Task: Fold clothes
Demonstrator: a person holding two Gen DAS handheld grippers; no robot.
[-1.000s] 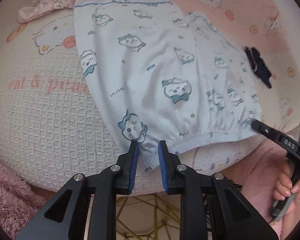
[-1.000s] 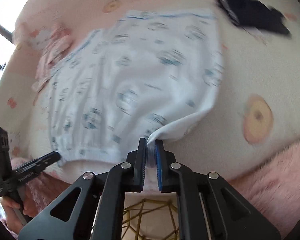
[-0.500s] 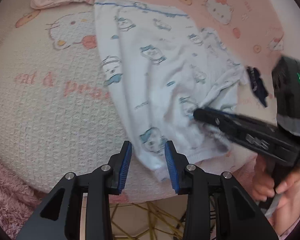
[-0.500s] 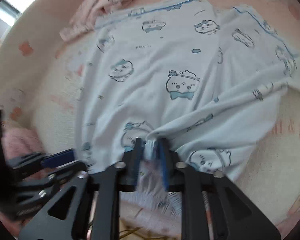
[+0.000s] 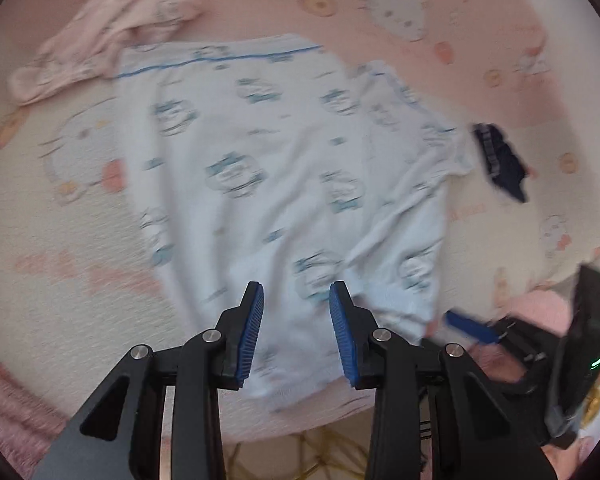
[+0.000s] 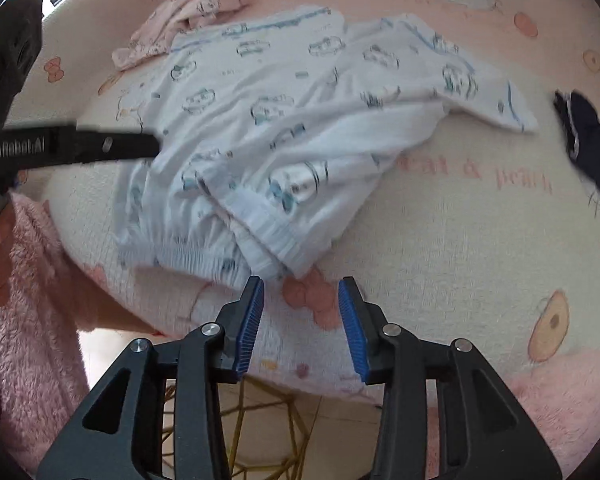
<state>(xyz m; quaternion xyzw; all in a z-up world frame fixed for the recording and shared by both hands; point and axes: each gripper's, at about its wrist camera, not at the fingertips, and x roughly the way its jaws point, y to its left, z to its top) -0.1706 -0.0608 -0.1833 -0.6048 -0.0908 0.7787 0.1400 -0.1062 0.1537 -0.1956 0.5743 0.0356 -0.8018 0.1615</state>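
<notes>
Having just opened, the right hand-held gripper [image 6: 301, 322] has dropped the shorts [image 6: 284, 128], now folded in half on the blanket [image 6: 460, 248]; the left hand-held gripper [image 5: 296, 332] hovers open over their waistband.

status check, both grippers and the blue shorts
Right gripper open, jaws just opened, nothing between. Left gripper open over light blue shorts, folded in half. Nothing blocking.
</notes>
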